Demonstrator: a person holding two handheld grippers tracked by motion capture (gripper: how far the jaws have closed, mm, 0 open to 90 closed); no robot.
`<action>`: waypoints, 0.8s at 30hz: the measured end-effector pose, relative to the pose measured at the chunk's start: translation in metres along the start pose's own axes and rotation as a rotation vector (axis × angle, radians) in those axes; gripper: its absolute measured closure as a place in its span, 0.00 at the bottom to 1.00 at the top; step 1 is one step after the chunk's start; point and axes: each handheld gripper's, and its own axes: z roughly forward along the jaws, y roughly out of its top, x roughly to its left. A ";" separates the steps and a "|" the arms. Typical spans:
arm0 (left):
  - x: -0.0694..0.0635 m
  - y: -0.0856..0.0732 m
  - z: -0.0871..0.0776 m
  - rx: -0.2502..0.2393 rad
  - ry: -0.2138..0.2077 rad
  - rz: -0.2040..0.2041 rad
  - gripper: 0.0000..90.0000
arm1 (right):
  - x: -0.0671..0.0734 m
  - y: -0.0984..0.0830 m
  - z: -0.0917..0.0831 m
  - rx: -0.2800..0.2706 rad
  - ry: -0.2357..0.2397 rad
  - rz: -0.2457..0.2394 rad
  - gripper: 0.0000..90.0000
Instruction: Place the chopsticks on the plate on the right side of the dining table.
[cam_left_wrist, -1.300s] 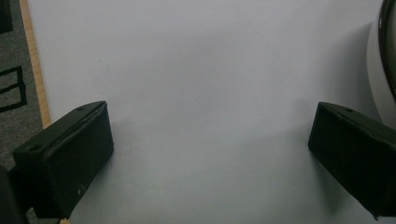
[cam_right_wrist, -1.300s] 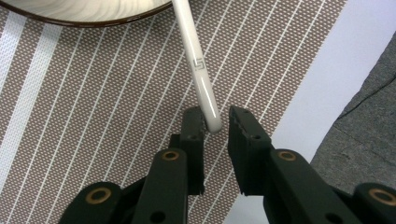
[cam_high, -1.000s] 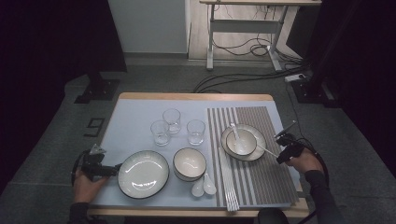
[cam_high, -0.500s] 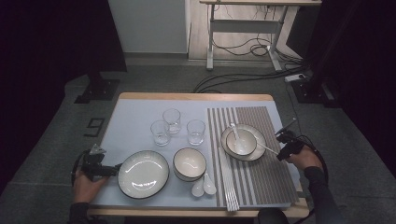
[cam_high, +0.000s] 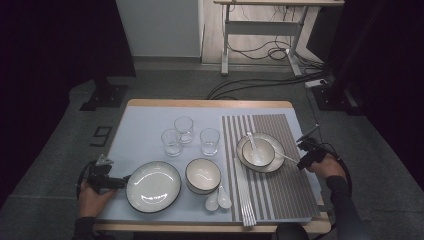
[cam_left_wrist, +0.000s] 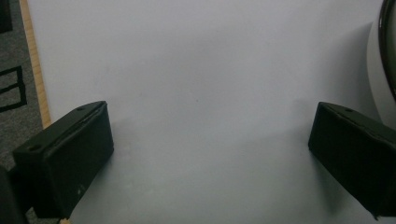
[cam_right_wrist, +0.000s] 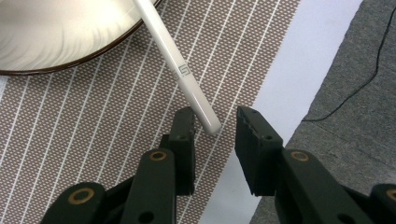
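Observation:
My right gripper (cam_high: 303, 161) (cam_right_wrist: 212, 133) hovers low over the striped brown mat (cam_high: 295, 190) at the table's right edge. Its jaws have just been opening, and they stand apart now. The end of a white chopstick (cam_right_wrist: 187, 79) (cam_high: 286, 157) lies between their tips, unpressed. The stick's far end leans on the rim of a dark-rimmed plate (cam_high: 276, 161) (cam_right_wrist: 56, 51), which carries a bowl (cam_high: 260, 151) and a spoon (cam_high: 251, 141). My left gripper (cam_high: 120, 182) (cam_left_wrist: 210, 149) is open wide over the pale blue mat (cam_left_wrist: 196, 70), beside a large plate (cam_high: 153, 186) (cam_left_wrist: 387, 51).
Three glasses (cam_high: 184, 127) stand in the middle of the table. A second bowl (cam_high: 203, 175) sits right of the large plate, with two white spoons (cam_high: 218, 200) and more chopsticks (cam_high: 245, 200) near the front edge. Dark floor and cables surround the table.
The right hand has shifted slightly beside the plate on the striped mat. The left hand and all the dishes have kept still.

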 end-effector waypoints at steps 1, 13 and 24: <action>0.000 0.000 0.000 0.000 0.000 0.000 0.00 | 0.000 0.000 0.000 -0.003 -0.004 0.002 0.76; 0.000 0.000 0.000 0.000 0.000 0.000 0.00 | -0.005 0.004 0.002 -0.008 -0.017 0.011 0.76; 0.000 0.000 0.000 0.000 0.000 0.000 0.00 | -0.004 0.005 0.004 -0.022 -0.013 0.002 0.76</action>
